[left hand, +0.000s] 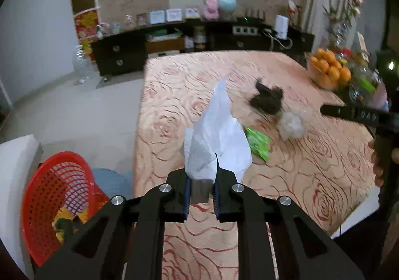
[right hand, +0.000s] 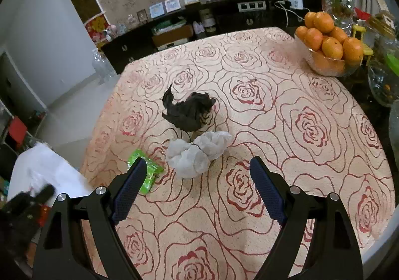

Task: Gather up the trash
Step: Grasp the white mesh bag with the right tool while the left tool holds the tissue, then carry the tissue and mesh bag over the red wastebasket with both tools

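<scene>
My left gripper [left hand: 201, 180] is shut on a white paper tissue [left hand: 217, 135] and holds it above the rose-patterned table [left hand: 311, 167]. A red mesh basket [left hand: 49, 202] stands on the floor to its lower left, with some yellow trash inside. On the table lie a black crumpled wrapper [right hand: 188, 111], a crumpled clear plastic bag [right hand: 197, 152] and a green packet [right hand: 147, 175]. My right gripper [right hand: 197, 175] is open and empty, hovering just in front of the plastic bag. The right gripper also shows at the right edge of the left wrist view [left hand: 359, 115].
A glass bowl of oranges [right hand: 326, 45] and glassware stand at the table's far right. A dark sideboard [right hand: 174, 35] with frames and ornaments runs along the back wall. A white chair [left hand: 15, 180] is beside the basket.
</scene>
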### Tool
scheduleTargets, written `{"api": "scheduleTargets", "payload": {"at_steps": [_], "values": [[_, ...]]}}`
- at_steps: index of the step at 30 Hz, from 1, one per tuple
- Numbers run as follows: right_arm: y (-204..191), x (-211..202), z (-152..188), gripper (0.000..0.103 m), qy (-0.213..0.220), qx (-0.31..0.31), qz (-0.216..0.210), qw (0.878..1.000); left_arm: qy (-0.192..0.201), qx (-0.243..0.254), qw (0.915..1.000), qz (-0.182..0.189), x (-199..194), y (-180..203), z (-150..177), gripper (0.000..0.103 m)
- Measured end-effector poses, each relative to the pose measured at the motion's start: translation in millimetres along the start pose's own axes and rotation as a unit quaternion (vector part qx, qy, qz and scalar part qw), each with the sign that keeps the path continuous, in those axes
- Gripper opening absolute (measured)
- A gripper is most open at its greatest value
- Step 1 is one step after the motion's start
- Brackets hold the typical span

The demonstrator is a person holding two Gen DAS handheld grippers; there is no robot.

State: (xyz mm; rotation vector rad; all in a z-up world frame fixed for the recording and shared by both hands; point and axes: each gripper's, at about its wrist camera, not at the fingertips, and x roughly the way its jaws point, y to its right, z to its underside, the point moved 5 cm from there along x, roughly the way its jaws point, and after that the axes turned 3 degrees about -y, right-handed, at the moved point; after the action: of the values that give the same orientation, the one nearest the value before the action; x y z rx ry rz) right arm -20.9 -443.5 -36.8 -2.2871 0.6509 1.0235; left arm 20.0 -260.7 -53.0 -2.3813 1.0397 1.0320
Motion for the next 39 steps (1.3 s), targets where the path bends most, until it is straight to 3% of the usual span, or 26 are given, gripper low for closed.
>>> {"api": "scheduleTargets", "payload": {"at_steps": [8,14,19,25,32,39], "values": [[-20,39,-2,0.082,0.002,-0.059,0.042,0.997,0.034,-0.031,0.9990,0.001,-23,-23,-1,0.013],[-26,69,0,0.082,-0.003,-0.088,0.069,0.994,0.033,-0.045,0.9984,-0.005,-28,-38,5,0.013],[-16,88,1,0.082,-0.021,-0.082,0.092,0.992,0.032,-0.057,0.9978,-0.013,-30,-50,10,0.013],[-4,108,2,0.082,-0.033,-0.059,0.088,0.994,0.027,-0.062,0.9976,-0.018,-27,-56,11,0.013],[-13,106,-1,0.054,-0.027,-0.081,0.075,0.994,0.029,-0.049,0.9981,-0.025,-25,-50,13,0.013],[-15,91,-4,0.047,-0.015,-0.077,0.070,0.994,0.035,-0.051,0.9977,-0.030,-26,-48,11,0.013]]}}
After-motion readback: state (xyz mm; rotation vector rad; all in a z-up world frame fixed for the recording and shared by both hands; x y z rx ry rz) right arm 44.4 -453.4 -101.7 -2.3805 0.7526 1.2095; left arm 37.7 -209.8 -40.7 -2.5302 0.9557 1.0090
